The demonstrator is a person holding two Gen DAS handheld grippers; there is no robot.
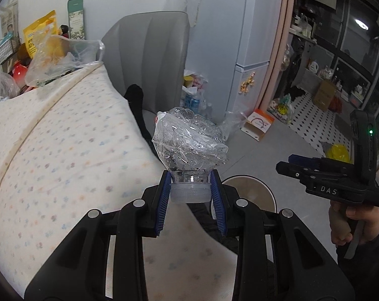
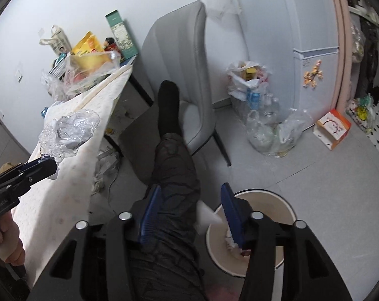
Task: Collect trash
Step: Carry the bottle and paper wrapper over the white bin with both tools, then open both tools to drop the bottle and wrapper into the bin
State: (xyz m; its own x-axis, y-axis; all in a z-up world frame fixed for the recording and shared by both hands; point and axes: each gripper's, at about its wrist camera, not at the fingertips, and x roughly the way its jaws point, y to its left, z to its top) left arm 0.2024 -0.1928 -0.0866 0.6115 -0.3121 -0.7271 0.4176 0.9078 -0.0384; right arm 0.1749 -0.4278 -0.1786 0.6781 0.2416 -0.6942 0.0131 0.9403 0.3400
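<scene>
A crushed clear plastic bottle [image 1: 187, 143] sticks up from my left gripper [image 1: 190, 193], which is shut on its neck and white cap above the table's edge. The right wrist view shows the same bottle [image 2: 69, 130] at the left, over the tablecloth, in my left gripper [image 2: 48, 163]. My right gripper [image 2: 189, 213] is open with nothing pressed between its blue pads [image 2: 150, 213]. It hangs beside a round white waste bin [image 2: 264, 195] on the floor. A white scrap [image 2: 209, 213] lies at the bin's rim, with white crumpled trash [image 2: 230, 243] inside. The bin [image 1: 249, 180] also shows under the bottle, and the right gripper [image 1: 284, 166] at the right.
A table with a dotted cloth [image 1: 51, 150] carries bags and boxes at its far end. A person's leg in black [image 2: 169, 135] rests on a grey chair [image 2: 179, 62]. Filled clear trash bags [image 2: 259, 115] and an orange box [image 2: 332, 128] stand by the fridge [image 2: 314, 57].
</scene>
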